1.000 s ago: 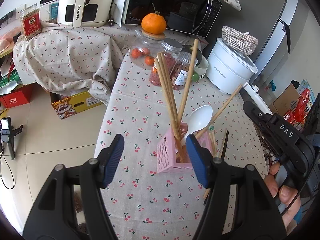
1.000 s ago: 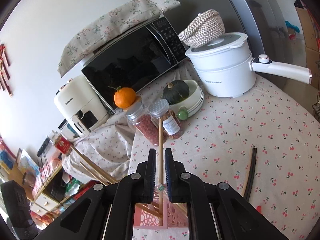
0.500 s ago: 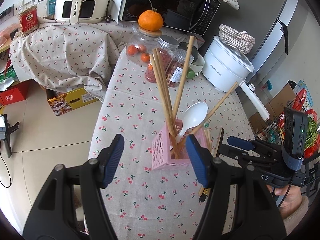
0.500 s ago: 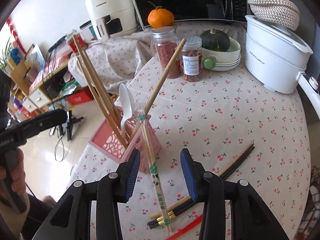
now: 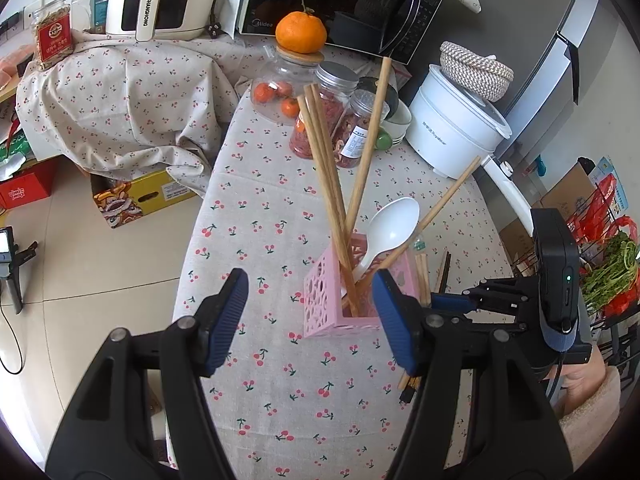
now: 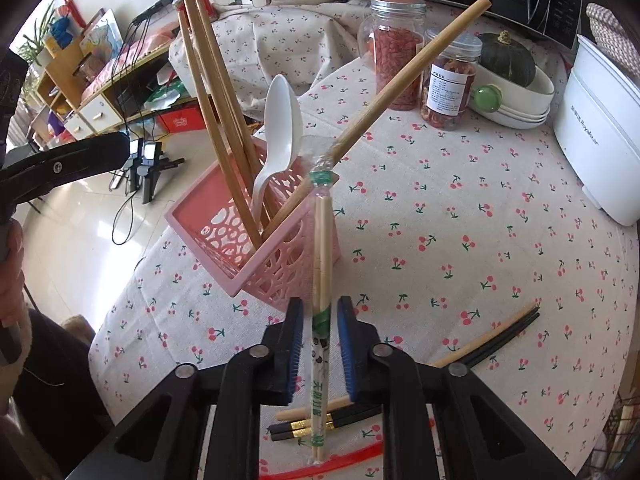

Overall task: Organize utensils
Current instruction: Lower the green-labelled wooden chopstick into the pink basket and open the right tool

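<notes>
A pink perforated utensil holder (image 5: 340,300) (image 6: 256,240) stands on the cherry-print tablecloth. It holds several wooden chopsticks (image 5: 324,176) (image 6: 212,80) and a white spoon (image 5: 390,226) (image 6: 280,124). My left gripper (image 5: 310,320) is open, its pads either side of the holder's near end. My right gripper (image 6: 318,344) is open around a wrapped pair of disposable chopsticks (image 6: 320,280) that leans on the holder's side. Dark and wooden chopsticks (image 6: 492,340) lie on the cloth to the right; they also show in the left wrist view (image 5: 442,272).
Jars (image 5: 336,112) (image 6: 396,52), an orange (image 5: 301,32), a bowl with a squash (image 6: 508,80) and a white cooker (image 5: 456,128) (image 6: 600,128) stand behind the holder. The table's left edge (image 5: 192,240) drops to the floor. A red strip (image 6: 340,460) lies under my right gripper.
My right gripper let go of a wooden chopstick, now in the holder, swung down and opened, then narrowed around the wrapped chopsticks. My left gripper stayed open by the holder.
</notes>
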